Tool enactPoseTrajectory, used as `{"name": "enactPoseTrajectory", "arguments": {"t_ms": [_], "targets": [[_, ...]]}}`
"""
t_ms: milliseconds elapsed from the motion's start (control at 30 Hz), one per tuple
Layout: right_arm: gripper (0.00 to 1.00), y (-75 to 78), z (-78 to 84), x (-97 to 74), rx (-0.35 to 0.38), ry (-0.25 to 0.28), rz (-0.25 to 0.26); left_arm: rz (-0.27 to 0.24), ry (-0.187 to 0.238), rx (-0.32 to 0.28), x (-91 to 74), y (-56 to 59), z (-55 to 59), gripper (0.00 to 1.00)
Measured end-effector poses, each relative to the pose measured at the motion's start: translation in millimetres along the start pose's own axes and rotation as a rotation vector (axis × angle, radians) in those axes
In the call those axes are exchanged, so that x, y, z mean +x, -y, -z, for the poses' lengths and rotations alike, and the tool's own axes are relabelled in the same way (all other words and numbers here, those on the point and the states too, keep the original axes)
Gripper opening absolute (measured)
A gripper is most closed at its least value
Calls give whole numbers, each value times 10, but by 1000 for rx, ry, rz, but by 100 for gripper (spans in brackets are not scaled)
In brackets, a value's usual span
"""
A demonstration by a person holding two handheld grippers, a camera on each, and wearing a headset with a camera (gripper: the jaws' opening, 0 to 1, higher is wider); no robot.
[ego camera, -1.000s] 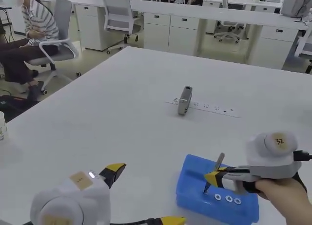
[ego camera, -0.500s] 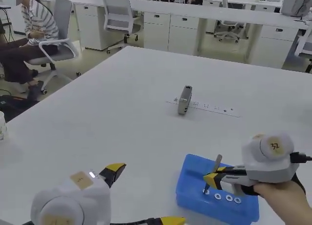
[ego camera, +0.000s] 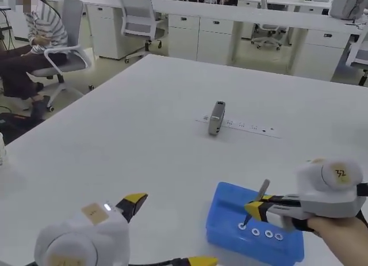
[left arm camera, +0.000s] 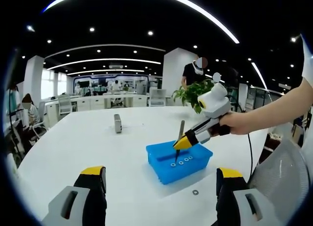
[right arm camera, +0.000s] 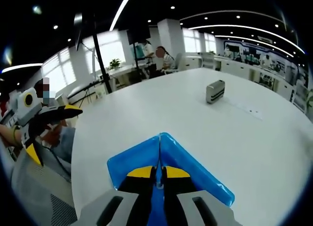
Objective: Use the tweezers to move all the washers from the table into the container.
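A blue container (ego camera: 230, 243) sits on the white table (ego camera: 144, 133) at the near right, with several washers (ego camera: 268, 234) in a row inside it. My right gripper (ego camera: 253, 209) is shut on the tweezers (ego camera: 261, 192), which slant down into the container, their tips at the leftmost washer (ego camera: 242, 226). In the right gripper view the jaws are closed on the thin tweezers (right arm camera: 159, 152) over the container (right arm camera: 195, 177). My left gripper (ego camera: 167, 231) is open at the near left, holding nothing. In the left gripper view one washer (left arm camera: 195, 192) lies on the table in front of the container (left arm camera: 166, 174).
A small grey device (ego camera: 217, 118) stands mid-table beside a flush socket strip (ego camera: 247, 128). A person (ego camera: 34, 41) sits on a chair off the table's far left. Desks and office chairs (ego camera: 138, 18) stand beyond the table's far edge.
The right gripper and tweezers dipped a little lower into the container. One more washer now lies at the left end of the row. The left gripper stayed put.
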State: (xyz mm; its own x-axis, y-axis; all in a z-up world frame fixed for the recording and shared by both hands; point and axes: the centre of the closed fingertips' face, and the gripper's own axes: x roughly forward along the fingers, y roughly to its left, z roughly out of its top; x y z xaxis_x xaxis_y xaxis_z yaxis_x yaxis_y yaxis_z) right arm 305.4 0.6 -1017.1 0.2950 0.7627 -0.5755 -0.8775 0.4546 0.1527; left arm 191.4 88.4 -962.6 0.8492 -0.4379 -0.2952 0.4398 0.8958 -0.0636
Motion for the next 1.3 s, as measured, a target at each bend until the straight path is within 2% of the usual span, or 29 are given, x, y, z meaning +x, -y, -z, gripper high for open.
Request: {"name": "enactPoseTrajectory", "arguments": {"t_ms": [333,767,1300], "targets": [[4,-28,-142,-135,17,61,-1,2,-1,3,5,5,0,95],[4,-92,-225,-329,67,130,-2,3,-4,5,4,8,7,95],[4,-304,-320,-482,149,217,-45,4,-9,7,3,16,14,95]]}}
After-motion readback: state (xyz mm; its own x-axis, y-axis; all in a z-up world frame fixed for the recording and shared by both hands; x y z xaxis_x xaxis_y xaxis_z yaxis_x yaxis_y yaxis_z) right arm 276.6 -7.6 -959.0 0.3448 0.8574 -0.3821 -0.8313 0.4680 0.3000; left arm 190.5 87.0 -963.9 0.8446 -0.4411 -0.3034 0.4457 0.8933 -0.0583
